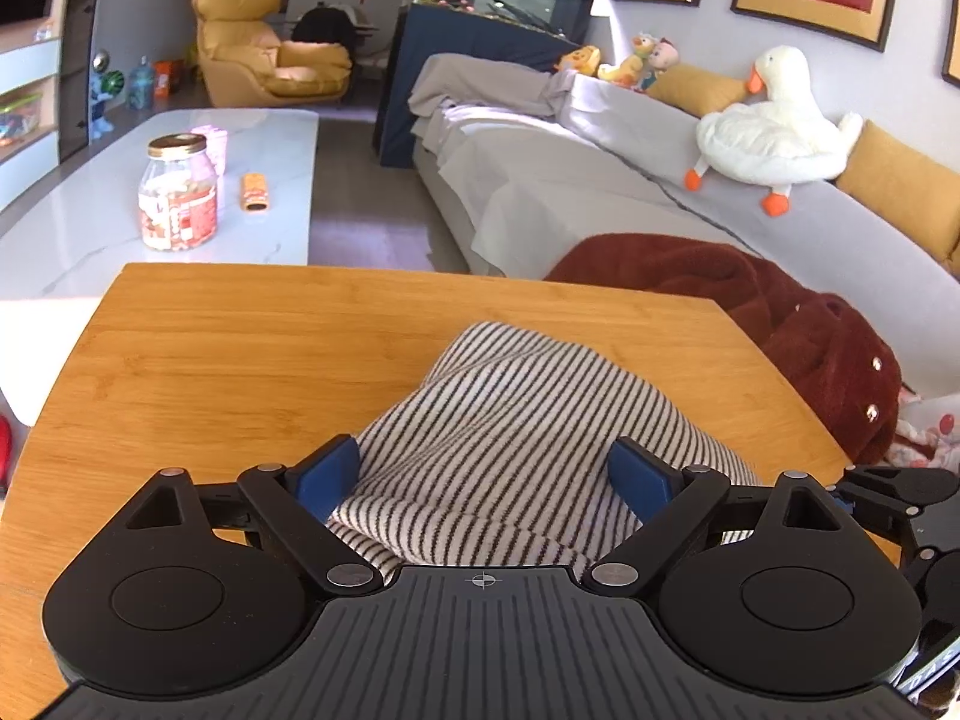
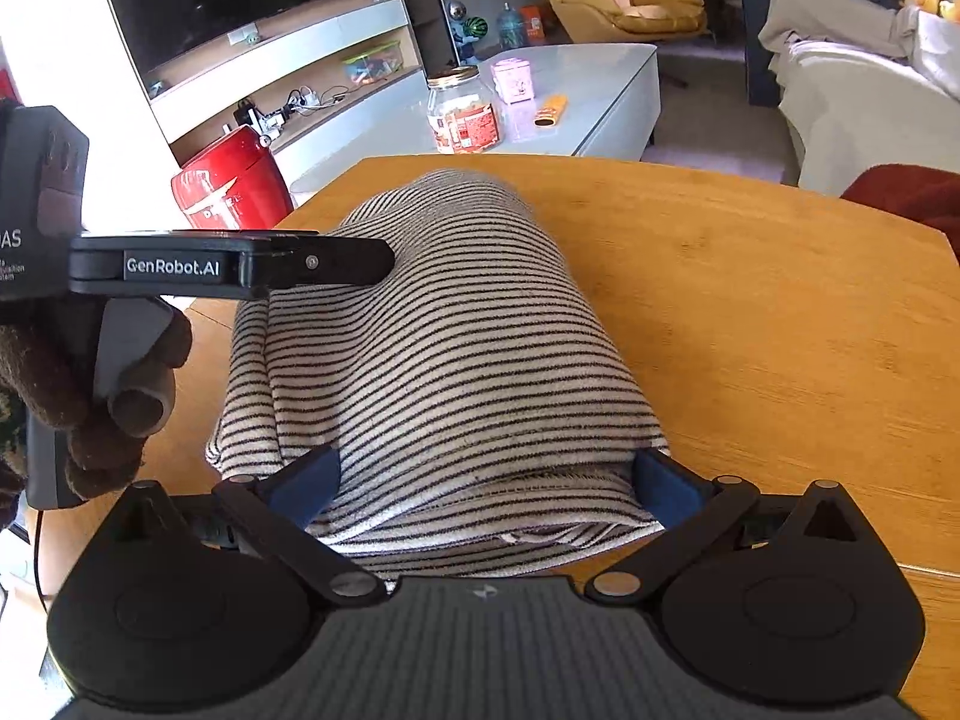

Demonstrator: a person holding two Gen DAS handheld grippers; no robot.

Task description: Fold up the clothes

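Note:
A black-and-white striped garment [image 1: 498, 408] [image 2: 432, 348] lies folded into a thick bundle on the wooden table [image 1: 210, 360] [image 2: 750, 300]. My left gripper [image 1: 483, 477] is open wide over the bundle's near left part, and cloth lies between its blue pads [image 1: 327, 474] without being squeezed. In the right wrist view the left gripper [image 2: 372, 261] shows side-on over the bundle's left edge, held by a brown-gloved hand [image 2: 120, 396]. My right gripper [image 2: 486, 480] stands open at its widest at the near end of the bundle, with a blue pad [image 2: 660, 489] on either side of the folded edge.
A red-brown fleece coat [image 1: 780, 312] lies on the grey sofa [image 1: 600, 180] just right of the table. Beyond the table's far edge is a white coffee table [image 1: 270, 138] with a jar [image 1: 177, 192]. A red tub [image 2: 228, 180] stands off the far left corner.

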